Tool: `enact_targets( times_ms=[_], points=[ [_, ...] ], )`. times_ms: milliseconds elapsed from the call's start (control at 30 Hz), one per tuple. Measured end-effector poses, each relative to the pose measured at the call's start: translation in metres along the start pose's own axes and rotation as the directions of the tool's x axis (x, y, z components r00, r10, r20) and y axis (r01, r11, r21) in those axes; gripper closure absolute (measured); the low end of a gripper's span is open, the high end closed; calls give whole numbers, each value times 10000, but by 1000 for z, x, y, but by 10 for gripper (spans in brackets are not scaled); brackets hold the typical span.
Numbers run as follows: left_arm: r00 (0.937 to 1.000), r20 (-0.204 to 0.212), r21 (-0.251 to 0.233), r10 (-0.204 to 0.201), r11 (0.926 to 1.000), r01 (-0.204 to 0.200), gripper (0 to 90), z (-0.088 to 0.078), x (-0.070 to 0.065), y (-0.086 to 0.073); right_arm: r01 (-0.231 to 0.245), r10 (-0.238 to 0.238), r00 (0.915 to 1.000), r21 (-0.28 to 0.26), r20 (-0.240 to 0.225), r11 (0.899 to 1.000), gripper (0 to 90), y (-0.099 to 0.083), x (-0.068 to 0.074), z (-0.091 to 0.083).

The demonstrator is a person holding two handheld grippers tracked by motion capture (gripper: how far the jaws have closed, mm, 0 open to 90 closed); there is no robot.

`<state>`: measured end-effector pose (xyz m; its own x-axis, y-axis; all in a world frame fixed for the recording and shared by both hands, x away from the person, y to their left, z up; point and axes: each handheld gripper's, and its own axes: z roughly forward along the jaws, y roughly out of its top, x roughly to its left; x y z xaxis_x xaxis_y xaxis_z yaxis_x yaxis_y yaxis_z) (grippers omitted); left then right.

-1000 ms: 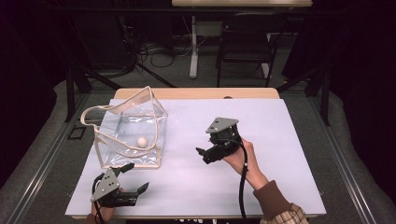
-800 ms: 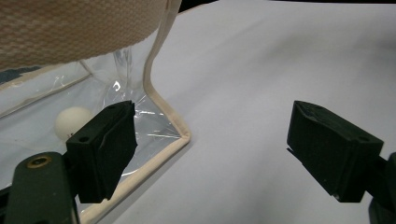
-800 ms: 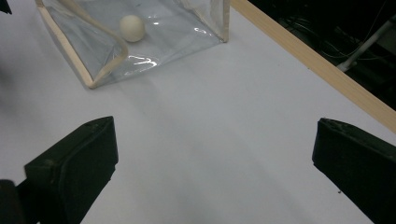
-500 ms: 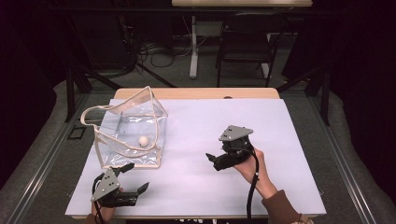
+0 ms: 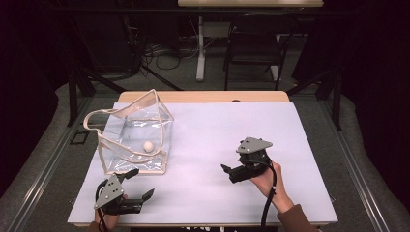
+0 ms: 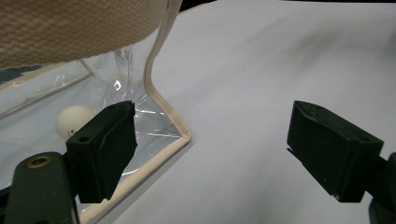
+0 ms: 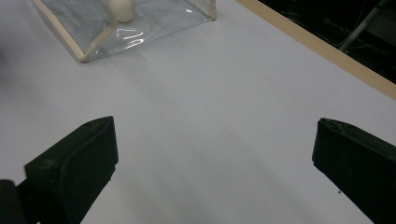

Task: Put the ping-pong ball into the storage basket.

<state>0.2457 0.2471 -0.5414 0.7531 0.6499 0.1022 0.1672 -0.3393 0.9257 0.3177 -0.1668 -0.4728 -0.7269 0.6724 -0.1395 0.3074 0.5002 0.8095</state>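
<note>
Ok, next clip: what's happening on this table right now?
A person sits at a table covered in a white sheet, holding a two-jaw tool in each hand. Neither tool grips anything; both stand open. The left tool is at the near left corner, just in front of a clear plastic bag with beige fabric trim. A small white ball lies inside that bag. The right tool hovers over bare sheet to the bag's right, its jaws pointing roughly toward the bag.
</note>
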Motion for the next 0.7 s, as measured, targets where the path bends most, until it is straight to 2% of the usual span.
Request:
enact_targets(
  times_ms=[700],
  points=[
    [10000,-8,29,7,10000,-7,159,1,0,0,-395,394,9987,30,336,9992,0,-46,-4,-11]
  ],
)
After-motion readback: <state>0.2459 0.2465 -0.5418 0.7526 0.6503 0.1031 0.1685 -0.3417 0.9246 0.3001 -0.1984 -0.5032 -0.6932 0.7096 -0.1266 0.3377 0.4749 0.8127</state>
